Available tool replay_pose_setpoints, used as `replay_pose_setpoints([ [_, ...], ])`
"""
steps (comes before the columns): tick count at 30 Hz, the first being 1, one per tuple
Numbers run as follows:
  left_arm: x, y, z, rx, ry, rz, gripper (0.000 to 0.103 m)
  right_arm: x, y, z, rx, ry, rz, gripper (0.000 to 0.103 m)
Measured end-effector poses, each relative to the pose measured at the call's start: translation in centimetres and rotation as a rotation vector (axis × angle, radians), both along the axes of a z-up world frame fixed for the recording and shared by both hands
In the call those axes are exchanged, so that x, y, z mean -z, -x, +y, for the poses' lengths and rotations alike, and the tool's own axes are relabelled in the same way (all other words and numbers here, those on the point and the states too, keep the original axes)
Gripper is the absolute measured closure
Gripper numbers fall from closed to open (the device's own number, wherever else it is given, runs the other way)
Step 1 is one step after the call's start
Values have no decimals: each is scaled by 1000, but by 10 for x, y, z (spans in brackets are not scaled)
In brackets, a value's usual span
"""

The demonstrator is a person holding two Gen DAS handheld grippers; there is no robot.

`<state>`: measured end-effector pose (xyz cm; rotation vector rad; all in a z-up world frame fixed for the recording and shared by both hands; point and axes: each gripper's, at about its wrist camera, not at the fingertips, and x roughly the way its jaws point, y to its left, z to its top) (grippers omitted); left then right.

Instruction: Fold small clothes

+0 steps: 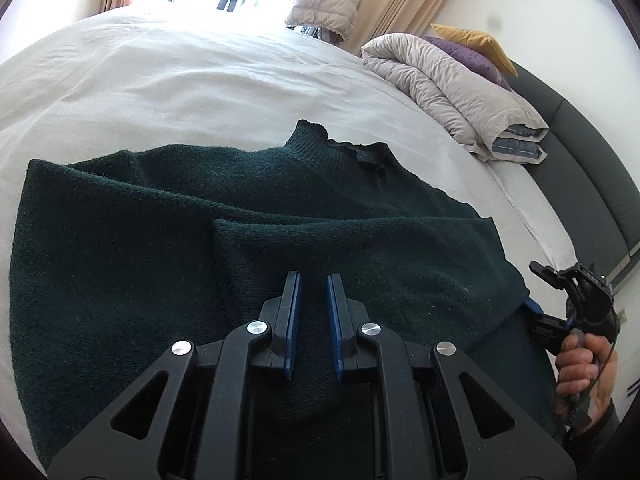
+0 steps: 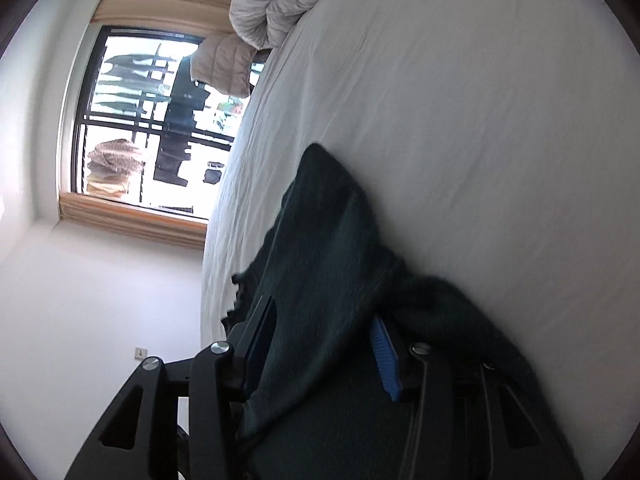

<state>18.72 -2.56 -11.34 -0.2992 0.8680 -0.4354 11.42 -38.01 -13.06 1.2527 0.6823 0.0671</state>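
A dark green knit sweater (image 1: 160, 240) lies spread on the white bed sheet (image 1: 180, 92), collar toward the far side, with one sleeve folded across its body. My left gripper (image 1: 313, 280) hovers just over the folded sleeve, its blue-padded jaws a little apart with nothing between them. My right gripper (image 1: 534, 308) is at the sweater's right edge, held by a hand (image 1: 580, 376). In the right wrist view the gripper (image 2: 324, 328) is rolled sideways, jaws wide, with sweater cloth (image 2: 332, 248) lying between and over them.
A folded beige duvet (image 1: 448, 80) with purple and yellow pillows (image 1: 476, 46) lies at the bed head against a dark headboard (image 1: 580, 136). A puffy jacket (image 1: 324, 0) hangs by curtains and a bright window (image 2: 152, 120).
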Motion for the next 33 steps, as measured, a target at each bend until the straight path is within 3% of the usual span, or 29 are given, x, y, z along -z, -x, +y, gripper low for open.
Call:
replay_pose_setpoints([
  [2,1,-1,3,2,16,4,90,12,0,-12,46,-32,16,81],
  [4,2,-2,3,2,24,5,90,22,4,-13,58,-35,2,93],
  [6,2,-1,4,1,23,3,90,21,10,-9,41,-8,-36,95],
  [8,3,-1,4,1,30,4,90,16,18,-7,36,-18,-17,91],
  [10,4,-2,6,1,45,8,90,5,40,-12,106,-6,-5,85],
  [12,5,-2,8,0,58,10,90,-11,65,-22,235,49,13,67],
  [13,6,-2,8,0,61,10,90,-20,73,-27,286,83,14,53],
  [14,6,-2,9,-1,62,9,90,-30,74,-30,291,108,-8,51],
  [20,6,-1,9,-3,63,6,90,-68,-3,25,-58,161,-122,49],
  [23,6,-1,10,-2,63,6,90,-58,-44,62,-186,172,-111,49],
  [26,6,-1,10,-2,63,5,90,-28,-74,75,-229,142,-42,49],
  [27,6,-1,11,-2,61,5,90,-20,-79,72,-224,152,-29,53],
  [29,6,-1,10,-2,58,3,90,-10,-82,61,-194,180,-15,89],
  [31,6,-2,9,-1,59,1,90,0,-81,42,-151,137,-6,103],
  [33,6,-2,9,-2,63,1,90,2,-78,28,-121,145,-26,103],
])
